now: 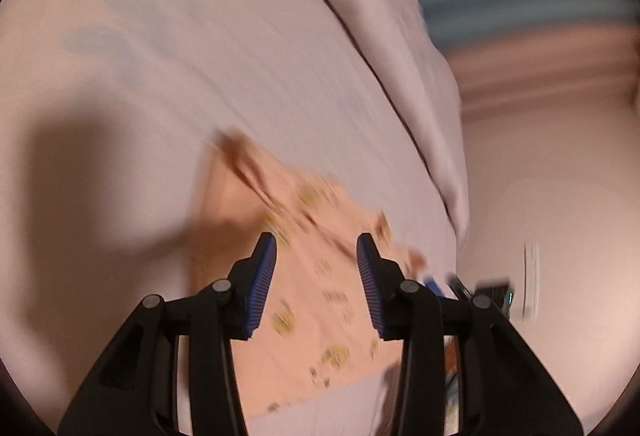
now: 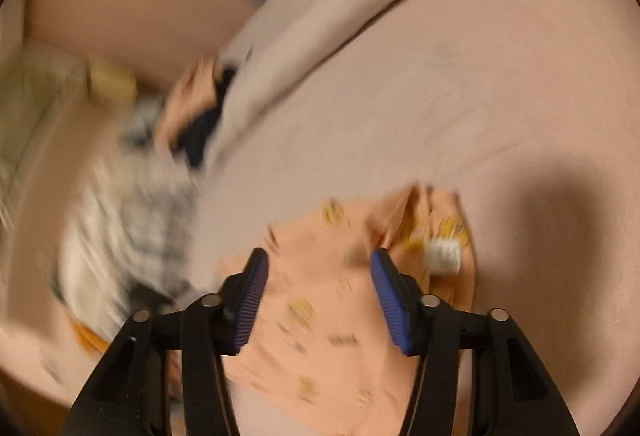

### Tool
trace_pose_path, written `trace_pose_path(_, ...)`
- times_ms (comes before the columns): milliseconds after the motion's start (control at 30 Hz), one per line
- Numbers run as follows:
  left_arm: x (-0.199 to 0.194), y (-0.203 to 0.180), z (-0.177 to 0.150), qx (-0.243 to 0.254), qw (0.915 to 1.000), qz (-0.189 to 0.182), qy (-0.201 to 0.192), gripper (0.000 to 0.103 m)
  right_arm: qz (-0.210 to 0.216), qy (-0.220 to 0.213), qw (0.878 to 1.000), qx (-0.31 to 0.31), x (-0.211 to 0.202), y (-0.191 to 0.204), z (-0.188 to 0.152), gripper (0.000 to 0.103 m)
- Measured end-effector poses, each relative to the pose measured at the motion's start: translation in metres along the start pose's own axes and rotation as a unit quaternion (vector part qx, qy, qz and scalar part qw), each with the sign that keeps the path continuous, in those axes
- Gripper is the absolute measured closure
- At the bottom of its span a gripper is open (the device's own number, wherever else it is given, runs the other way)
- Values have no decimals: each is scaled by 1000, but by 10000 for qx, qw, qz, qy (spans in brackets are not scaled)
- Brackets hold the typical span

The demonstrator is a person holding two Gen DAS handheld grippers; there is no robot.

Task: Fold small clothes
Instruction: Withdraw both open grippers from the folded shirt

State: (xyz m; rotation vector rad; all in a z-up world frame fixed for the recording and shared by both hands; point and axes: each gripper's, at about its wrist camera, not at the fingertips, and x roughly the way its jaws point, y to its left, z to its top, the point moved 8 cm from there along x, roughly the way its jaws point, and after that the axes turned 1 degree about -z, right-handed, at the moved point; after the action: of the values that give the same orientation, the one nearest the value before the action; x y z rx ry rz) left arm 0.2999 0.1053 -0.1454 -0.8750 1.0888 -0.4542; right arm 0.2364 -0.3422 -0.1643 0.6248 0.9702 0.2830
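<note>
A small peach garment (image 1: 312, 316) with yellow and dark prints lies on the pale pink sheet (image 1: 160, 96). My left gripper (image 1: 316, 240) hovers over it, its blue pads apart and nothing pinched between them. In the right wrist view the same garment (image 2: 328, 320) lies flat, with a bunched edge and a white label (image 2: 442, 256) at its far right. My right gripper (image 2: 319, 254) is open above the cloth and grips nothing. Both views are blurred.
A thick pink fold of bedding (image 1: 384, 48) runs diagonally behind the garment, also visible as a ridge (image 2: 320, 36). A heap of other clothes, checked white-and-dark cloth (image 2: 132, 220) and a peach and dark piece (image 2: 200, 108), lies at the left. Blurred dark objects (image 1: 492, 288) sit right.
</note>
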Motion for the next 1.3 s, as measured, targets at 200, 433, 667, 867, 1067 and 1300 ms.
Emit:
trace_pose_path(200,57,-27,-29,763,9939,361,713,63,-715,613,9923,-806,40,13,-14,76)
trace_pose_path(433,122,-31,8,551,9945,420,786,63,-970,448,9920,-679,68,8,36,76)
trace_pose_path(667,94,-33,51,-93,9998,-70,-157,55,-692,-562,9959,-140,33,-2,65,76)
trace_pose_path(867,46,-17,33,445,9980,420,-187,54,-981,-523,9919,-610,-14,-2,22,74)
trace_pose_path(1067,-25,24,-9,641,9923,813,-682,54,-1074,-504,9916,-510,-38,-5,-17,58)
trace_pose_path(1300,-36,58,-61,188,9959,748,-464,54,-1247,-324,9911,-334,-35,-9,-54,58)
